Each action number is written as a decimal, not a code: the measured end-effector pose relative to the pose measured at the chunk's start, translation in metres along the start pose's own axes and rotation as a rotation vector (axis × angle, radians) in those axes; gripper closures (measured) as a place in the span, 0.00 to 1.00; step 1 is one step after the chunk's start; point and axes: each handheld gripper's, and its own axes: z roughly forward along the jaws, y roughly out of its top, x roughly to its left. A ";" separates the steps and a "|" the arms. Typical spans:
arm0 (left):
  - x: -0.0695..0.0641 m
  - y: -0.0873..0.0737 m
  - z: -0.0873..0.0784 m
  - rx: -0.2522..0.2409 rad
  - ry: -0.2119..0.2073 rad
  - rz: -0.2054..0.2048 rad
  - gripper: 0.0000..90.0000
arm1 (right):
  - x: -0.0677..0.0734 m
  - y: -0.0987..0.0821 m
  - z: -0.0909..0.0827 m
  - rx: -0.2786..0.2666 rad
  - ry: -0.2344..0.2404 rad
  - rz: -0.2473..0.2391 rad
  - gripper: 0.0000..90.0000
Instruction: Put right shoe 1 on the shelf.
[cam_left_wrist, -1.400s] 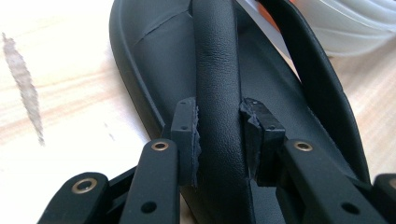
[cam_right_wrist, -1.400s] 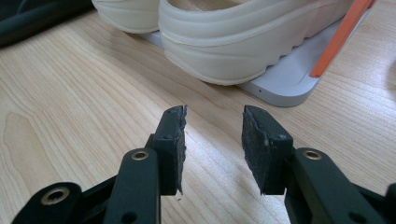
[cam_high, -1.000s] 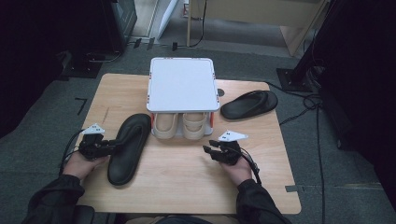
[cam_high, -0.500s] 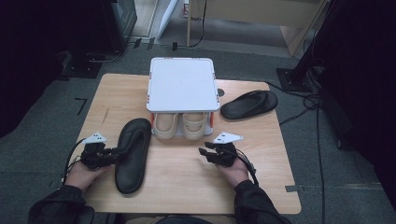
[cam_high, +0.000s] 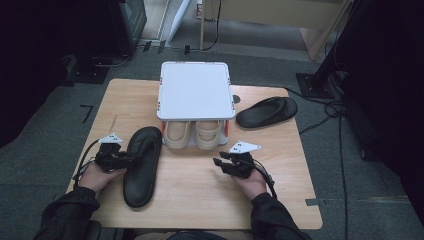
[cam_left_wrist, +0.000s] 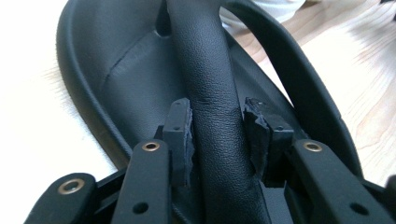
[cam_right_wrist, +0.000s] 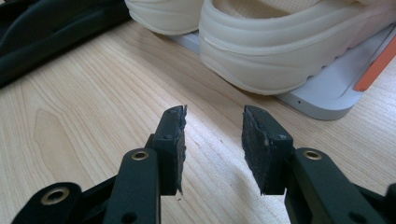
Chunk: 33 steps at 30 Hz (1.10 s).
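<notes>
A black sandal (cam_high: 142, 165) lies flat on the wooden table (cam_high: 200, 200) at the left, its toe towards the rack. My left gripper (cam_high: 129, 160) reaches in from its left side. In the left gripper view the sandal's strap (cam_left_wrist: 205, 70) runs between the two pads of the left gripper (cam_left_wrist: 217, 121); the jaws have just been opening and sit loosely beside it. My right gripper (cam_high: 218, 163) rests low over the table at the right, open and holding nothing (cam_right_wrist: 212, 126). It faces a pair of cream shoes (cam_right_wrist: 280, 51).
A white two-level rack (cam_high: 195, 90) stands at the back middle, with the cream shoes (cam_high: 192, 135) on its lower shelf. A second black sandal (cam_high: 266, 111) lies right of the rack. Dark floor and cables surround the table.
The black sandal's heel has swung right, so it lies straighter and nearer the rack. My left hand shifted a little with it. The right gripper has stayed put.
</notes>
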 end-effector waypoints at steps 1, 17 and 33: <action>0.000 0.000 0.000 0.000 0.000 0.000 0.71 | 0.000 0.000 0.000 0.000 0.000 0.000 0.67; -0.030 -0.019 -0.009 -0.022 -0.026 -0.082 0.71 | 0.011 0.003 0.006 -0.014 0.026 -0.018 0.66; -0.027 -0.013 -0.003 -0.039 -0.005 -0.054 0.60 | 0.018 0.006 0.009 -0.010 0.030 -0.029 0.66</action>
